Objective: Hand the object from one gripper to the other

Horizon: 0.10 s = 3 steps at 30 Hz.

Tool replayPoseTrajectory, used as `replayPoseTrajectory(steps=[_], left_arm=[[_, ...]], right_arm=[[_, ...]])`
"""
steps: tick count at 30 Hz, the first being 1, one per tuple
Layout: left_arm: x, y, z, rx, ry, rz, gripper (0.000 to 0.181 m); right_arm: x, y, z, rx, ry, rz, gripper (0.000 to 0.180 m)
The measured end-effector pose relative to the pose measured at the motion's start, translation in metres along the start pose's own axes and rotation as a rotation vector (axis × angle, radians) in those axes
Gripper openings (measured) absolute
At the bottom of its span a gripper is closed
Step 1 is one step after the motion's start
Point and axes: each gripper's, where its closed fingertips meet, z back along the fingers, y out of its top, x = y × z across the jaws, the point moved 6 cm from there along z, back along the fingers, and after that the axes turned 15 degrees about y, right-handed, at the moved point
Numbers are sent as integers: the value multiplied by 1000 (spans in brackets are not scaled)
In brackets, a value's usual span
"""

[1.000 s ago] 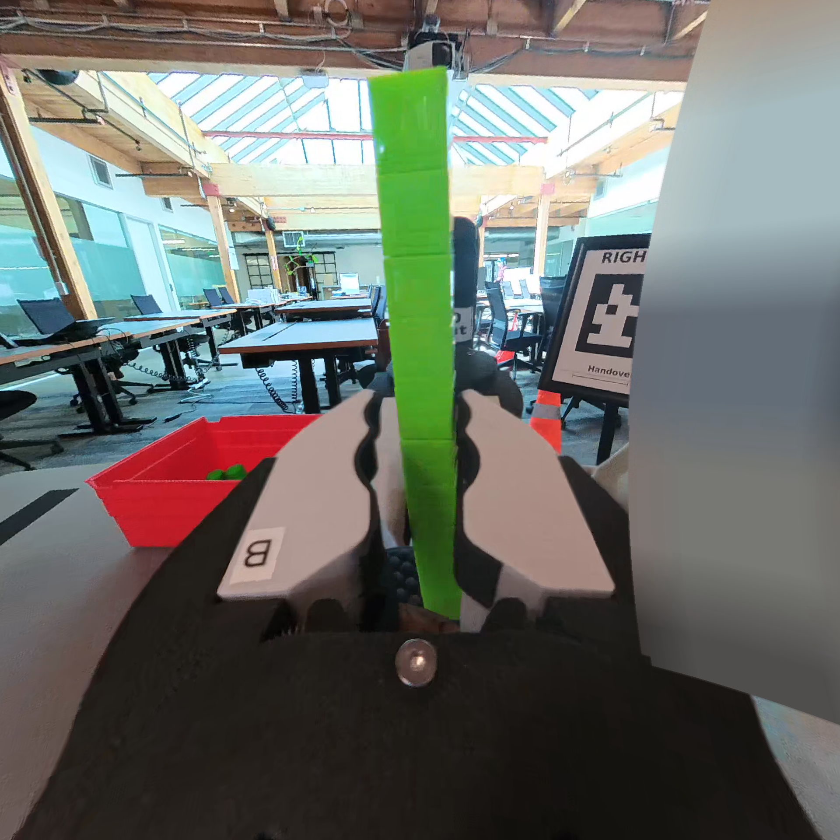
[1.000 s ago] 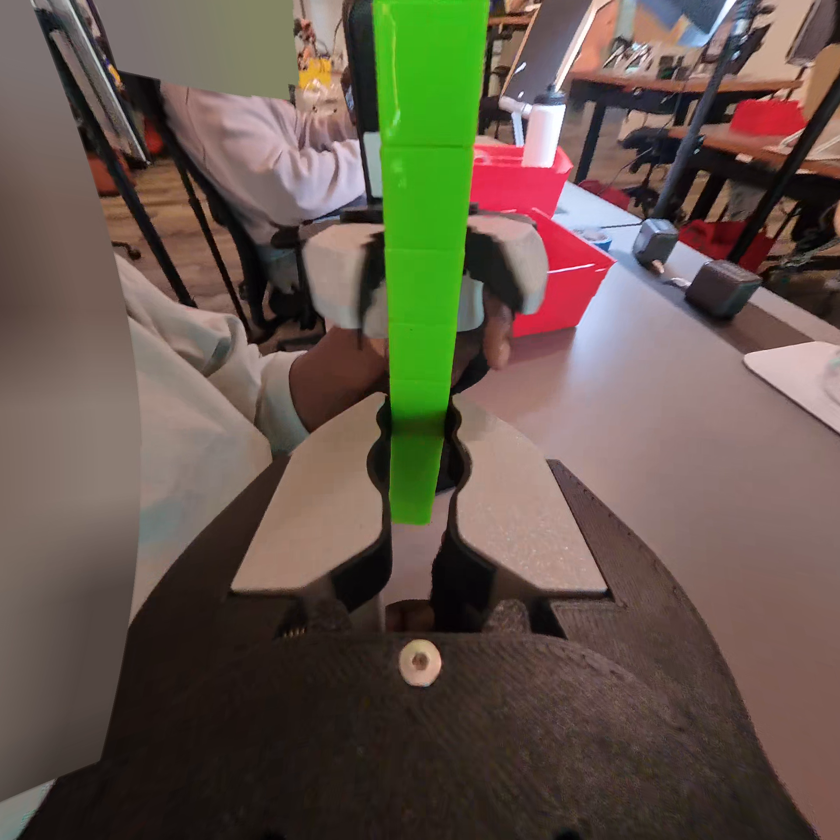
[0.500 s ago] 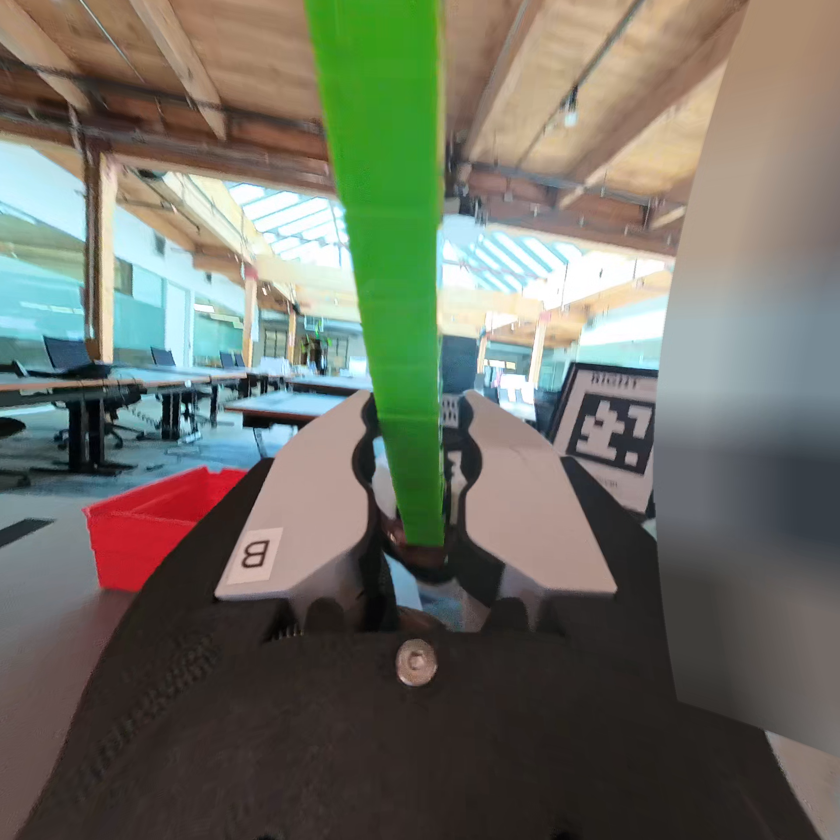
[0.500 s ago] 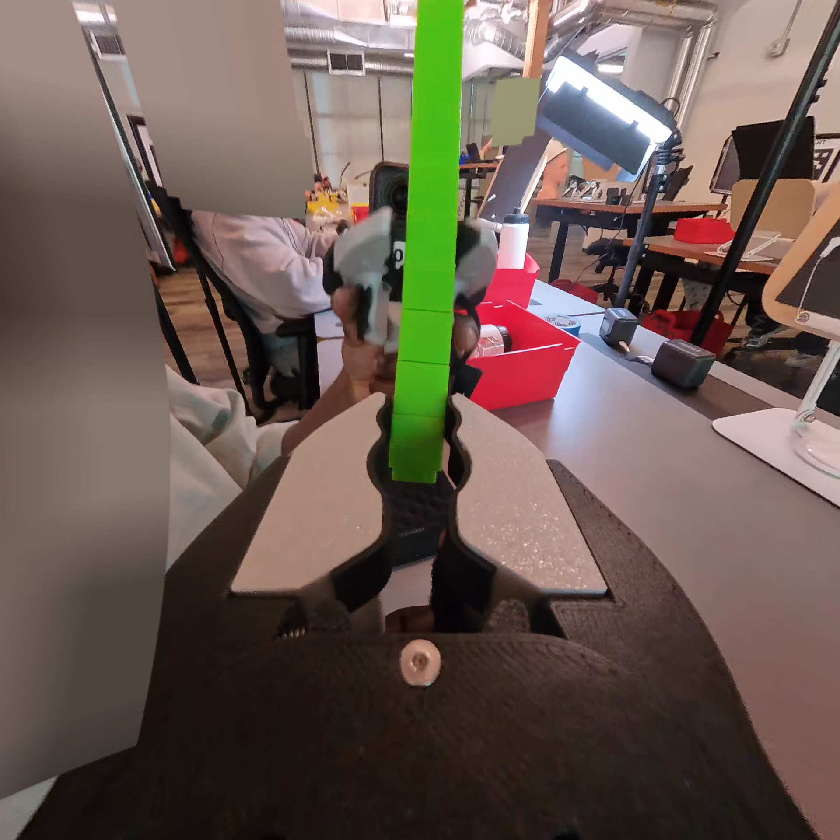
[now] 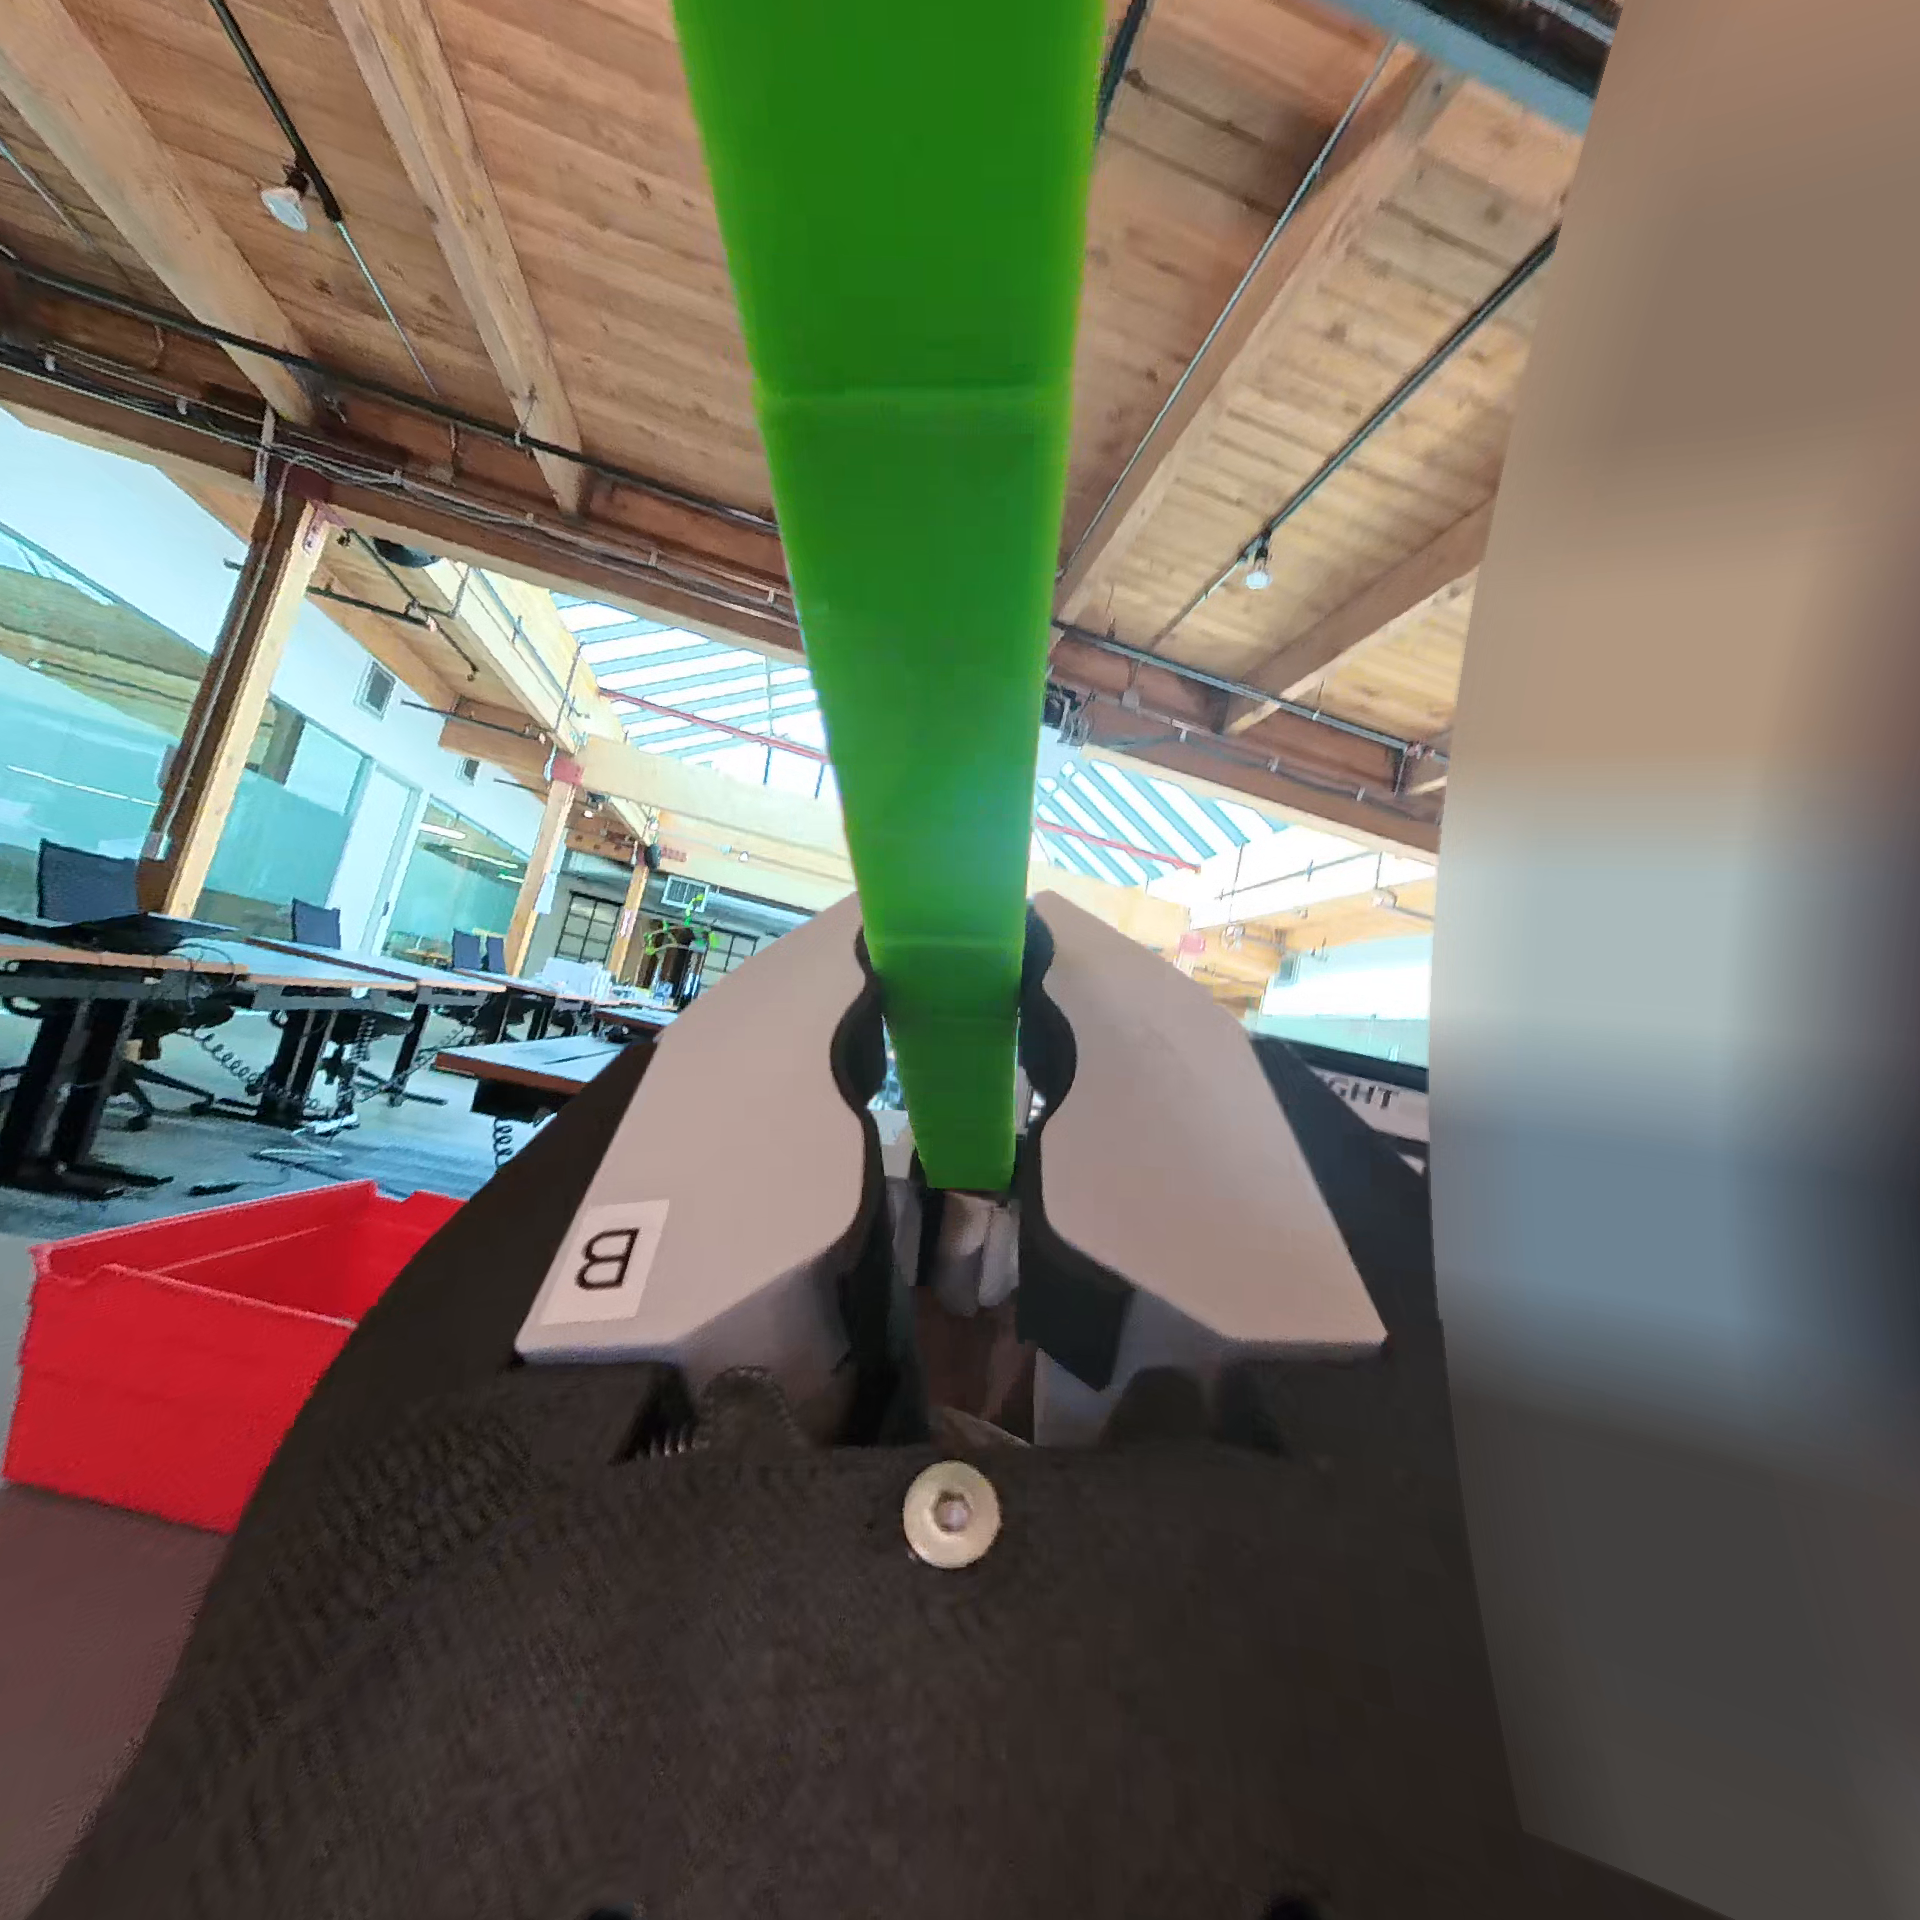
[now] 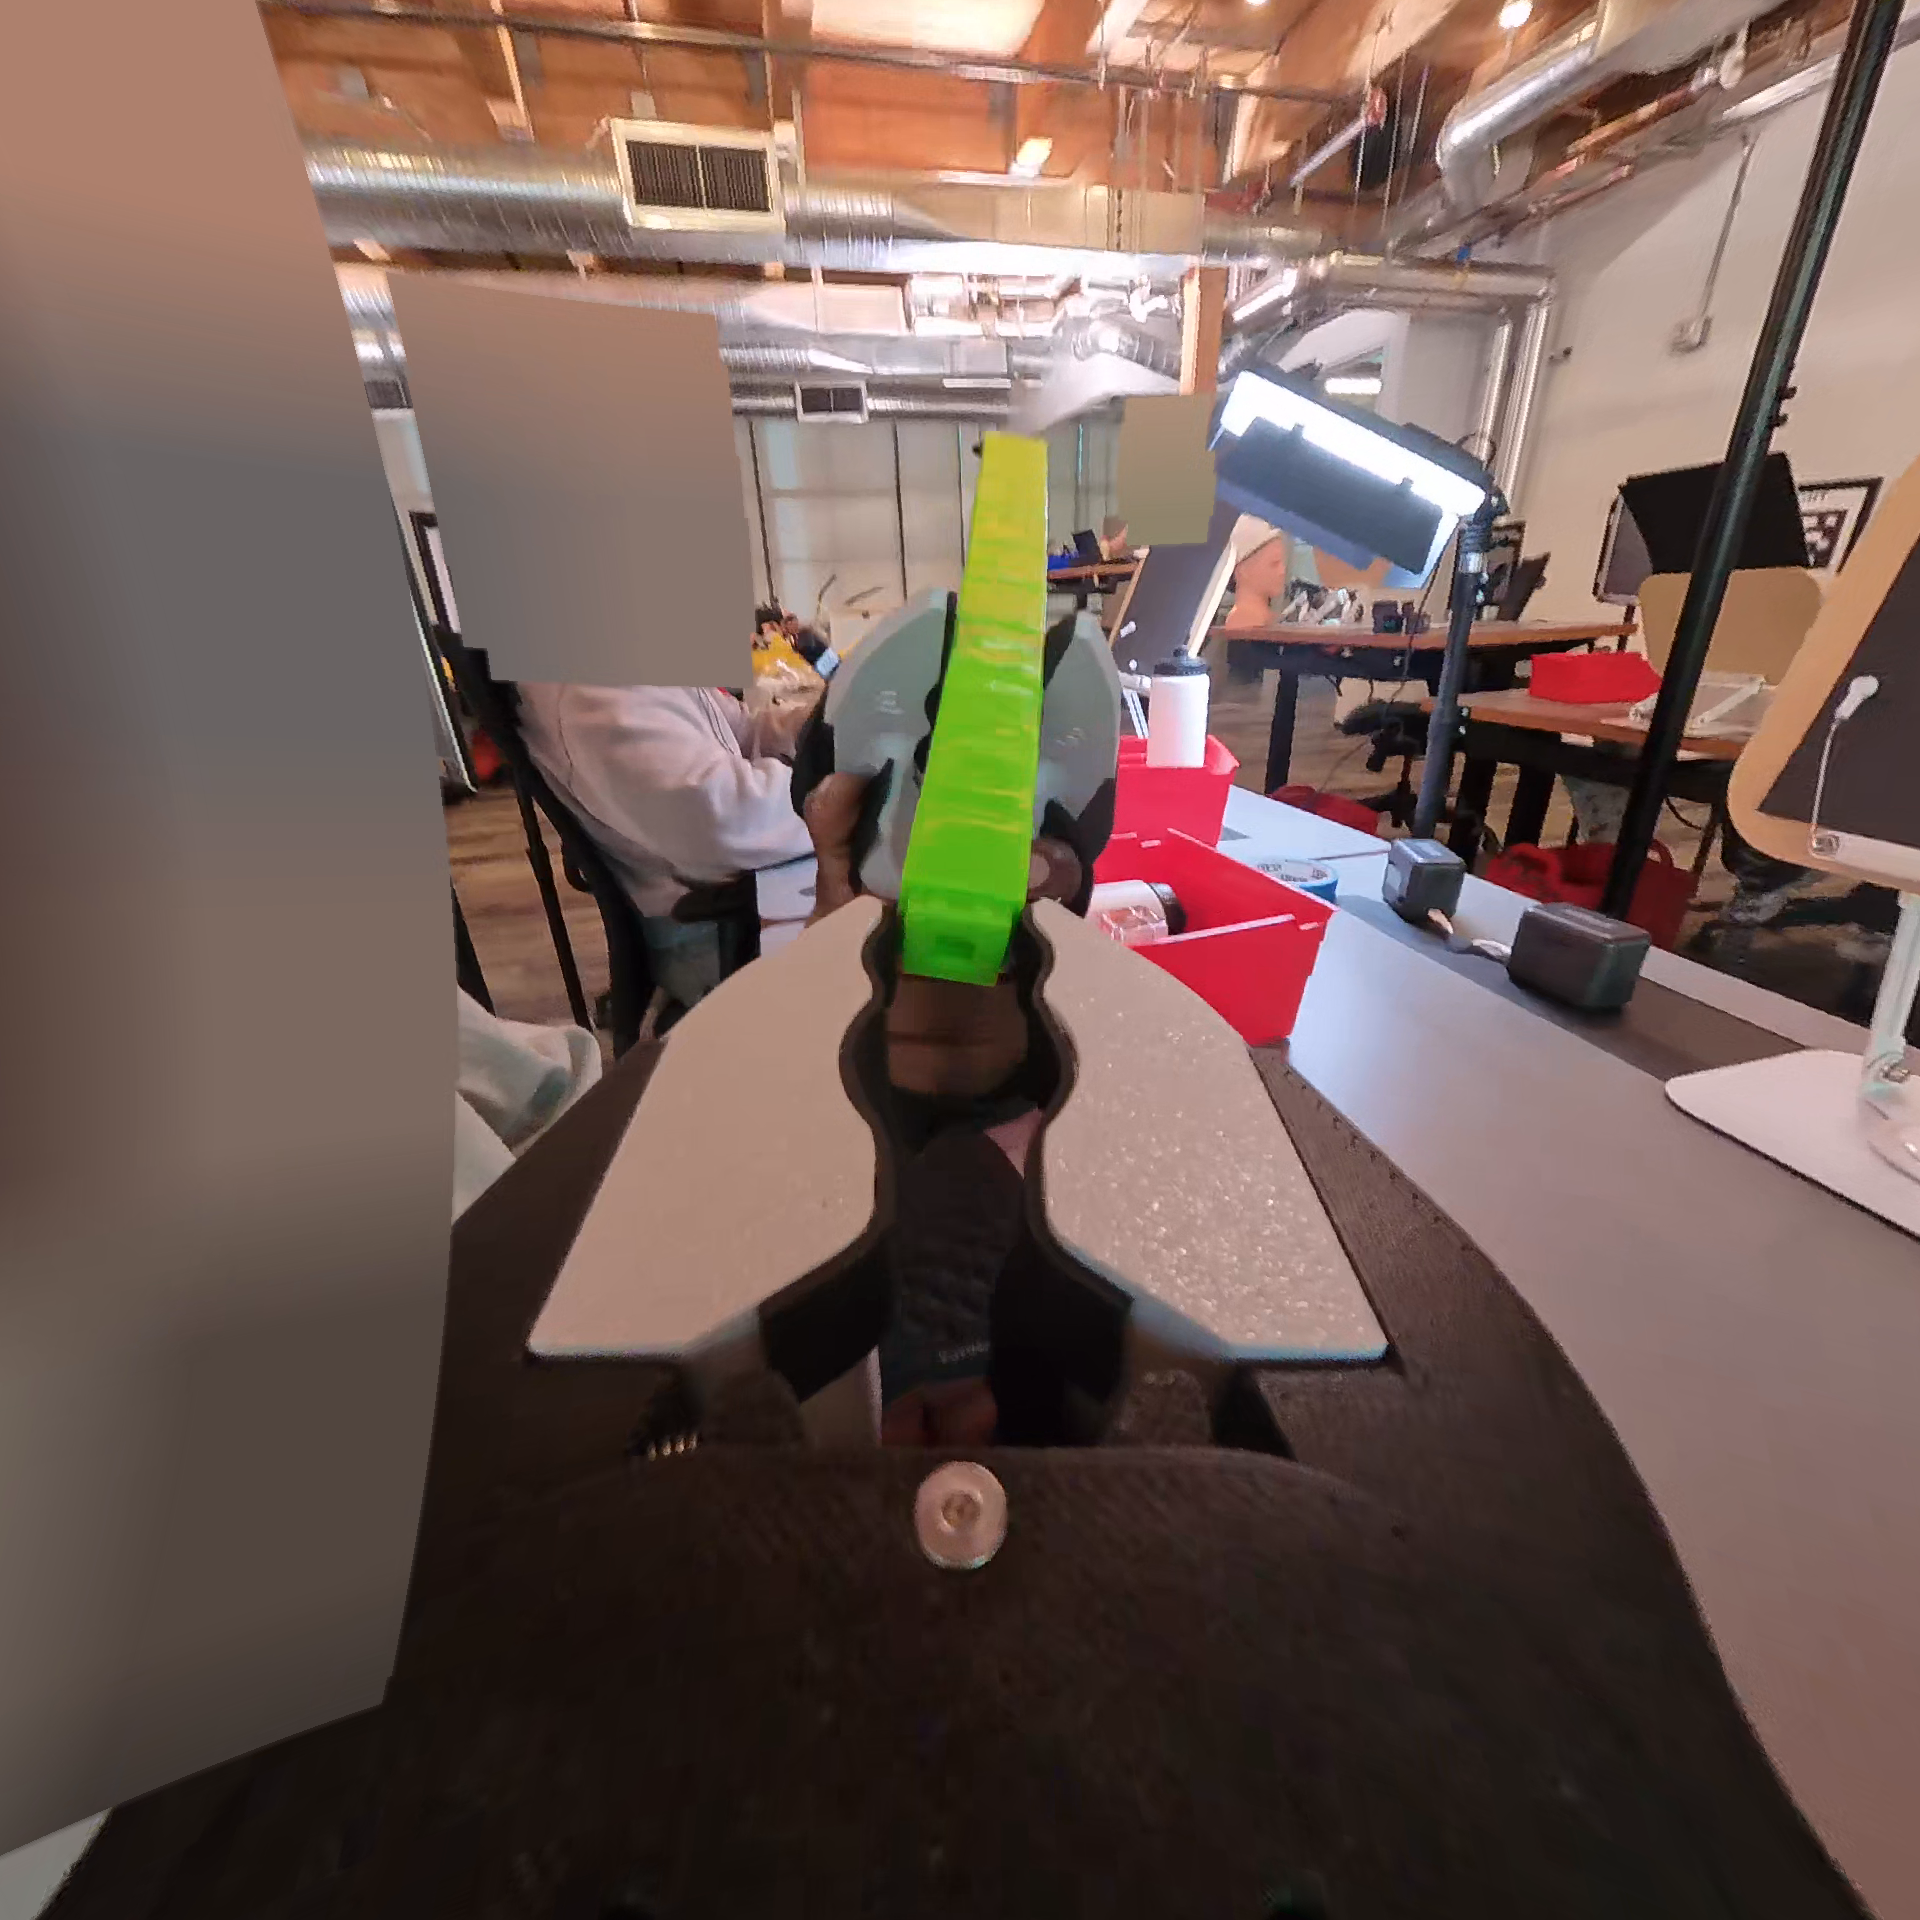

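Red bin, on the grey table beyond my right gripper: holds a clear jar with a dark lid; other contents not legible. A roll of tape sits at its far rim; inside or behind, I cannot tell.

Second red bin, farther back: a white bottle stands at it; in it or behind it, unclear.

Red bin, left wrist view, on the table to the left of my left gripper: interior hidden by its wall.

Green block bar, long, made of stacked segments. My left gripper is clamped on it, fingers pressed against both sides near its lower end; the bar rises steeply upward out of the top of that view. In the right wrist view the same gripper grips the bar, tilted, with most of its length above the fingers.

My right gripper: fingers parted, the bar's lower end sitting in the gap at their tips. Whether the pads touch it, I cannot tell.
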Motion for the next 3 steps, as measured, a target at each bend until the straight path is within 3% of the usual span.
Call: replayPoseTrajectory(steps=[3], left_arm=[[-1, 0, 0, 75, 23, 40, 22]], right_arm=[[3, 4, -1, 144, 4, 27, 26]])
